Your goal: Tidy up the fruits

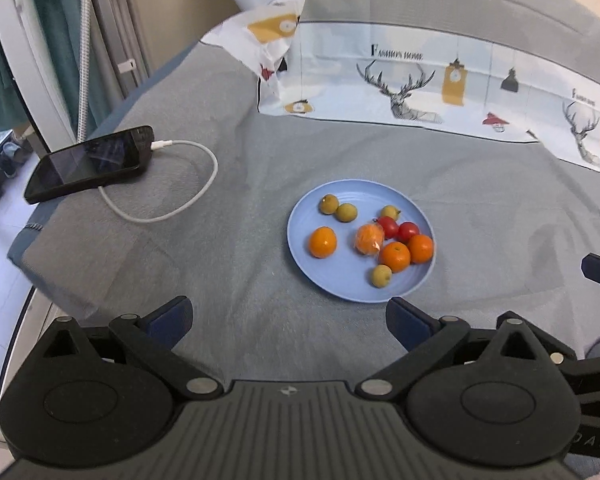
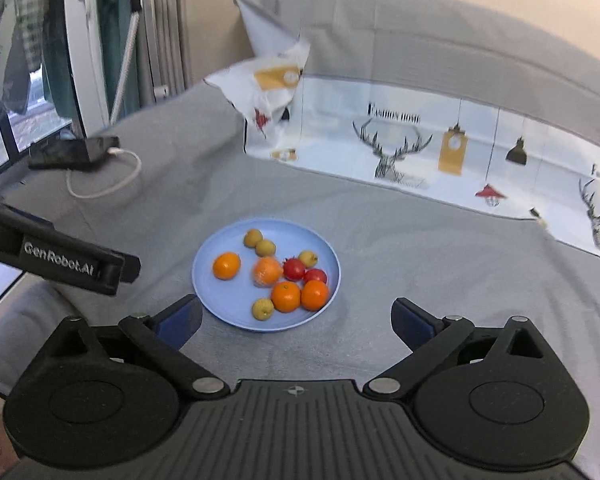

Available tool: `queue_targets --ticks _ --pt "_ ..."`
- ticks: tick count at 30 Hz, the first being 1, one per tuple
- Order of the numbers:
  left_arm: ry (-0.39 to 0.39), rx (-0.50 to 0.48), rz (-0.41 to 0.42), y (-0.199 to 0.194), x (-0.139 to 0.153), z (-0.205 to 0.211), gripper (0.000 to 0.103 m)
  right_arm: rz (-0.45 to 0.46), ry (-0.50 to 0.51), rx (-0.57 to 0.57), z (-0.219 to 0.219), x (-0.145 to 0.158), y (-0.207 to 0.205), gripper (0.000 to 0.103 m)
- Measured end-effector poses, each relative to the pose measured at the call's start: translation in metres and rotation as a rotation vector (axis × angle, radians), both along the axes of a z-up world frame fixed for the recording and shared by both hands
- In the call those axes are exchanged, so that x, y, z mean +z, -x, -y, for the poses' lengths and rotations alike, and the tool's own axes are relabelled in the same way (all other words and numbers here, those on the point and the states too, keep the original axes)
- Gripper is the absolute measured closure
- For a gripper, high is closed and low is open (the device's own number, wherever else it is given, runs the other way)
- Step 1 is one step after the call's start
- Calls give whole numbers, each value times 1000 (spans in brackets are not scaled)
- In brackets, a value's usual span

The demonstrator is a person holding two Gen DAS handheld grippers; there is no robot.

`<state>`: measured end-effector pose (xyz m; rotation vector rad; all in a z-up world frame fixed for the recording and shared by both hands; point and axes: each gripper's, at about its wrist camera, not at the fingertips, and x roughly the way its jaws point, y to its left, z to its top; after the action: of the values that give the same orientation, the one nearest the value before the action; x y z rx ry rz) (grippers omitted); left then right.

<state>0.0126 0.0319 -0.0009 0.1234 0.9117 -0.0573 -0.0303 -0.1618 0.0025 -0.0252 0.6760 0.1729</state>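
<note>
A light blue plate [image 1: 300, 248] [image 2: 204, 284] lies on the grey bed cover. On it are several oranges [image 1: 322, 242] [image 2: 226, 265], one orange wrapped in clear film [image 1: 369, 239] [image 2: 266, 271], two red tomatoes [image 1: 407, 231] [image 2: 294, 269] and several small yellow-green fruits [image 1: 328, 204] [image 2: 263, 309]. My left gripper [image 1: 290, 318] hangs open above the cover, near the plate's front edge, with nothing between its fingers. My right gripper [image 2: 296, 320] is open too, over the plate's near rim, and empty. The left gripper's finger [image 2: 112, 270] shows at the left of the right wrist view.
A black phone [image 1: 88, 164] [image 2: 72, 152] with a white charging cable [image 1: 180, 200] lies at the cover's far left corner. A printed pillowcase with deer [image 1: 419, 88] [image 2: 399, 148] runs along the back. The bed's edge and floor are to the left.
</note>
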Motion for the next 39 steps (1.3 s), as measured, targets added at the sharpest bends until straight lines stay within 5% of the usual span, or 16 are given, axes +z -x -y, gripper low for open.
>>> queue_targets --ticks 14,39 --pt "15 -7 61 45 19 5 0 114 30 -6 -3 21 62 1" --pt "4 -24 102 59 26 5 0 143 51 -6 -8 27 76 1"
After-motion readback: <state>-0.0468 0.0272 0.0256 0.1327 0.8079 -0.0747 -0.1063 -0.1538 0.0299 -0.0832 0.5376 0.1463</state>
